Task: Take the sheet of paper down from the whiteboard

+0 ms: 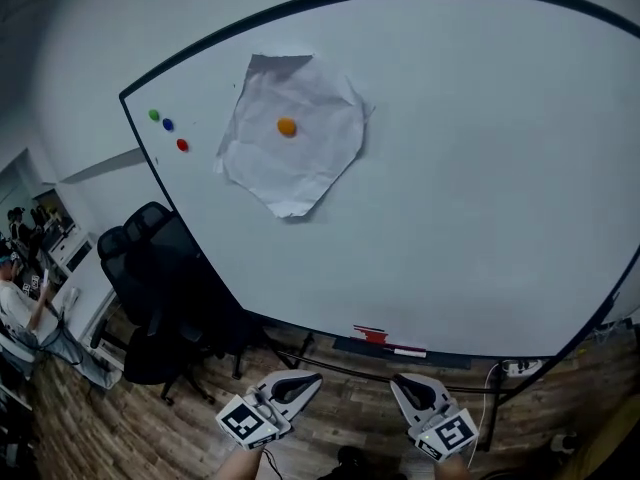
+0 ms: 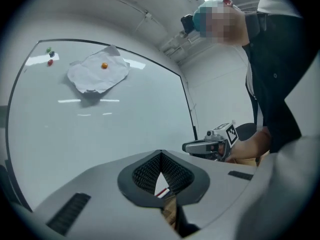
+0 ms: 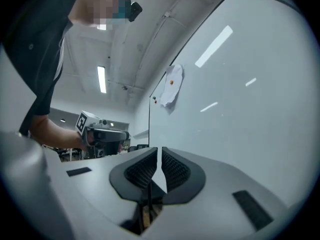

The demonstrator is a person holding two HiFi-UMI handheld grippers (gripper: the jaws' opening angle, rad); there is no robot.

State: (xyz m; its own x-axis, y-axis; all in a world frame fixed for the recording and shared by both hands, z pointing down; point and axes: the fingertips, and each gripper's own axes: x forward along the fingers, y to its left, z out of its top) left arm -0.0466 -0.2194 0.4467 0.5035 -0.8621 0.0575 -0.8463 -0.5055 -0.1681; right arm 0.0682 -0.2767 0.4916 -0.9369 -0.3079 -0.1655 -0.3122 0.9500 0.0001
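Sheet of paper [image 1: 290, 143] is on the whiteboard [image 1: 450, 188], upper left of centre in the head view, pinned by one orange magnet [image 1: 287, 126] sitting a bit above the sheet's middle. Paper is crumpled and turned like a diamond: one corner points down at the lower edge, and the top left corner is folded and lifts off the board. Long axis runs roughly top to bottom in the frame, with a slight lean. Green magnet [image 1: 154, 115], blue magnet [image 1: 168, 124] and red magnet [image 1: 182, 145] sit on bare board just left of the sheet, not touching it.

Left gripper [image 1: 315, 376] and right gripper [image 1: 397, 378] are at the bottom centre of the frame, side by side, well apart from the paper, tips angled toward each other. Both pairs of jaws are clenched with nothing between them: the left gripper view shows the pads meeting at the tip, the right gripper view shows only a thin slit. In both gripper views the paper is small and far off, in the upper part of the frame.

Black office chairs [image 1: 150, 268] stand lower left, on the wooden floor [image 1: 120, 428].
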